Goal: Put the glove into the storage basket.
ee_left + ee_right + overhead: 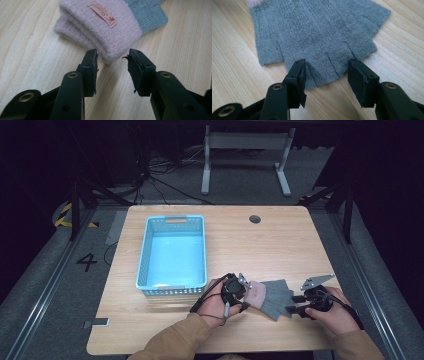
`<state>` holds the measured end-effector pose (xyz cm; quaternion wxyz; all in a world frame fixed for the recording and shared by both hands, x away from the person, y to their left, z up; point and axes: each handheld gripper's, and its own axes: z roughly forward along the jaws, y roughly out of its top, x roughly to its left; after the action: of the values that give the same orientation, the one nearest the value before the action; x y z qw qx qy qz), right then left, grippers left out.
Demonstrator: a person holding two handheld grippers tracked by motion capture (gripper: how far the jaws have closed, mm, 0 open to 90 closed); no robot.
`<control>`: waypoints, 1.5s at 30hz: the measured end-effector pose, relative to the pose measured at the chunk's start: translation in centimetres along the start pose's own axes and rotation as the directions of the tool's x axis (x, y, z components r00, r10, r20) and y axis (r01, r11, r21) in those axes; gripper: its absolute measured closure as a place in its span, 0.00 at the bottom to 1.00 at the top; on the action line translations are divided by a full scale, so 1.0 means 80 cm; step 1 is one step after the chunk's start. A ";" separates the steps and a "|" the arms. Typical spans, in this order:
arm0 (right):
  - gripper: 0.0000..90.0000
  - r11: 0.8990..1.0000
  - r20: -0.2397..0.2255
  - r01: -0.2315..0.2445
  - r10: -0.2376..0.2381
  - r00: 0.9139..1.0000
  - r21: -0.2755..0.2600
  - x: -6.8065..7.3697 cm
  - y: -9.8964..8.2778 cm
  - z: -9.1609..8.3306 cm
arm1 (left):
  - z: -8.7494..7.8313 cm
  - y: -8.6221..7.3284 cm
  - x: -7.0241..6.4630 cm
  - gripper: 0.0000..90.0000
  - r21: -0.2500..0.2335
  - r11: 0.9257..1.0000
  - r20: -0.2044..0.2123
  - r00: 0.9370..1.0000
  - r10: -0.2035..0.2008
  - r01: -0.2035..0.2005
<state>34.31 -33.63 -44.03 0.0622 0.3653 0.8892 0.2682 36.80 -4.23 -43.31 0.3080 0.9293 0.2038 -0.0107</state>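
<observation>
A grey glove [274, 296] with a pink cuff [100, 27] lies flat on the wooden table [260, 245], near its front edge and to the right of the blue basket [172, 255], well apart from it. In the left gripper view the cuff shows two layers stacked, so there may be two gloves lying one on the other; from above they read as one flat shape. The left gripper [239, 292] sits just right of the basket's front corner, at the cuff end of the glove. Its jaws stand apart with the cuff's corner reaching toward the gap between them, the pads not pressing on it. The right gripper [295, 307] lies on the far side of the glove from the basket, at the fingertip end. Its jaws are also apart, straddling the tips of two or three glove fingers [322, 72], and no pad clamps the knit. Between the basket and the table's right edge the wood is bare apart from the glove and a dark round cap [255, 219] near the back edge, level with the basket's far rim. Right of the right gripper only a narrow strip of table remains before the edge. Count: one basket, two grippers, one glove shape, one red label [102, 13] on the cuff.
</observation>
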 end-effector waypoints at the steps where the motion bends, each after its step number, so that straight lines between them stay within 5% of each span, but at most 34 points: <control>1: 0.56 1.000 0.002 0.003 -0.003 1.000 0.001 0.000 0.000 0.000 | 0.002 0.000 -0.001 0.68 -0.002 1.000 -0.003 1.000 -0.001 0.001; 6: 0.71 1.000 0.008 -0.001 0.001 1.000 0.015 0.004 0.001 -0.001 | 0.005 0.002 -0.002 0.75 0.021 1.000 -0.029 0.999 0.020 -0.019; 11: 0.88 0.999 0.024 0.017 -0.018 1.000 0.049 0.007 0.003 -0.004 | 0.000 0.002 -0.004 0.75 -0.008 1.000 -0.040 0.999 0.020 -0.021; 14: 0.90 0.998 0.025 0.014 -0.015 1.000 0.054 0.008 0.004 -0.004 | -0.001 0.003 -0.004 0.73 -0.014 1.000 -0.051 0.999 0.017 -0.018; 20: 0.91 0.998 0.031 0.011 -0.013 0.999 0.057 0.009 0.005 -0.004 | 0.002 0.006 -0.004 0.91 0.009 1.000 -0.057 0.998 0.027 -0.027; 24: 0.91 0.998 0.044 0.024 -0.027 0.999 0.053 0.011 0.007 -0.008 | -0.003 0.007 -0.008 0.96 0.007 0.998 -0.076 0.995 0.068 -0.068; 33: 0.92 0.996 0.136 0.073 -0.066 0.989 -0.048 0.013 0.024 -0.038 | -0.020 0.007 -0.019 0.96 -0.037 0.995 -0.080 0.993 0.086 -0.089; 45: 0.88 0.998 0.113 0.051 -0.048 0.992 -0.022 -0.009 0.030 -0.008 | -0.004 0.004 -0.010 0.93 0.006 0.999 -0.028 0.998 0.049 -0.048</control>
<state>36.10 -32.96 -42.32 0.1232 0.3566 0.8898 0.2567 36.13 -4.57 -42.77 0.3026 0.9348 0.1855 0.0094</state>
